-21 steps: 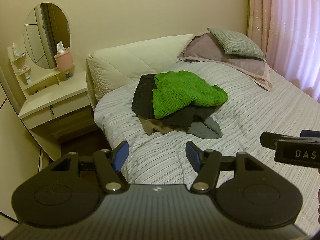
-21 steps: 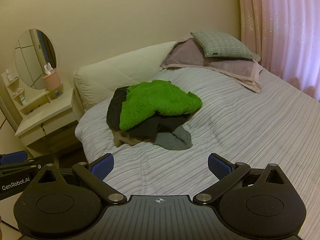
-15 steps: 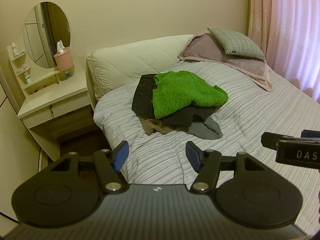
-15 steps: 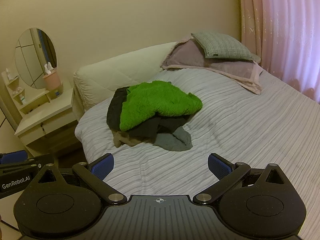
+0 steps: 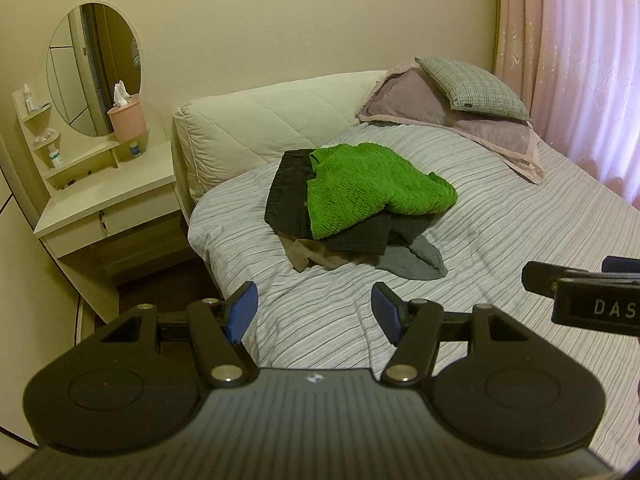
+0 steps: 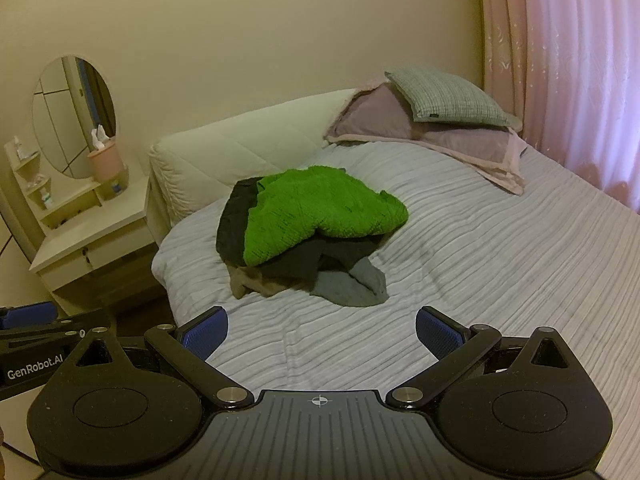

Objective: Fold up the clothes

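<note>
— Where are the clothes?

— In a heap [image 5: 356,208] on the bed [image 5: 520,232], toward its head end, near the headboard [image 5: 260,120]. A green knit [image 6: 320,212] lies on top, with dark, tan and grey pieces under it.

— And your jaws?

— My left gripper [image 5: 314,312] has its jaws spread wide and holds nothing. My right gripper [image 6: 322,330] is the same, wider still. Both hang over the near edge of the bed, well apart from the heap.
</note>
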`<state>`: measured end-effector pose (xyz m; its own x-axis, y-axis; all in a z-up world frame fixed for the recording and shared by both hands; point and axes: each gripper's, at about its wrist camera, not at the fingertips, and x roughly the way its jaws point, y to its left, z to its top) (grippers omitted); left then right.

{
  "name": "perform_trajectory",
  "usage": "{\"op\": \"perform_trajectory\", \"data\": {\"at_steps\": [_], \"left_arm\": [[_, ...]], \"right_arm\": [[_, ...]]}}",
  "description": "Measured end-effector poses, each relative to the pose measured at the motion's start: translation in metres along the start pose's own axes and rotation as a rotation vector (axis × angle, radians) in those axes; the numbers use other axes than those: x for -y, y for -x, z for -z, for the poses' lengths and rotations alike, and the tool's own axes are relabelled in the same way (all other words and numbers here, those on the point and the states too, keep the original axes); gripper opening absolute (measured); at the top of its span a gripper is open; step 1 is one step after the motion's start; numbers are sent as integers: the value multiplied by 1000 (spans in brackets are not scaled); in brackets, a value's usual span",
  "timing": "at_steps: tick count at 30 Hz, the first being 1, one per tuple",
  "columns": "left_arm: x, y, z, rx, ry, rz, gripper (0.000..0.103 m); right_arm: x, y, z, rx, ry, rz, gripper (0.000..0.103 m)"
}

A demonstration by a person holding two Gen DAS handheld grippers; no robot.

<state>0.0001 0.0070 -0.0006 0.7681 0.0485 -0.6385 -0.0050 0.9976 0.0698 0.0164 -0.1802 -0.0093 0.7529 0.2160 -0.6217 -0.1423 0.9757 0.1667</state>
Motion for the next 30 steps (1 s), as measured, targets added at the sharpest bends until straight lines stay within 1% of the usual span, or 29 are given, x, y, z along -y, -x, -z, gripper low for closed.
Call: {"op": "perform_trajectory", "data": {"at_steps": [14, 30], "left_arm": [[-8, 7, 4, 8, 2, 10, 59], [-14, 8, 10, 0, 3, 14, 59]], "right_arm": [[-9, 6, 8, 21, 4, 4, 102], [-15, 8, 13, 16, 3, 5, 102]]}}
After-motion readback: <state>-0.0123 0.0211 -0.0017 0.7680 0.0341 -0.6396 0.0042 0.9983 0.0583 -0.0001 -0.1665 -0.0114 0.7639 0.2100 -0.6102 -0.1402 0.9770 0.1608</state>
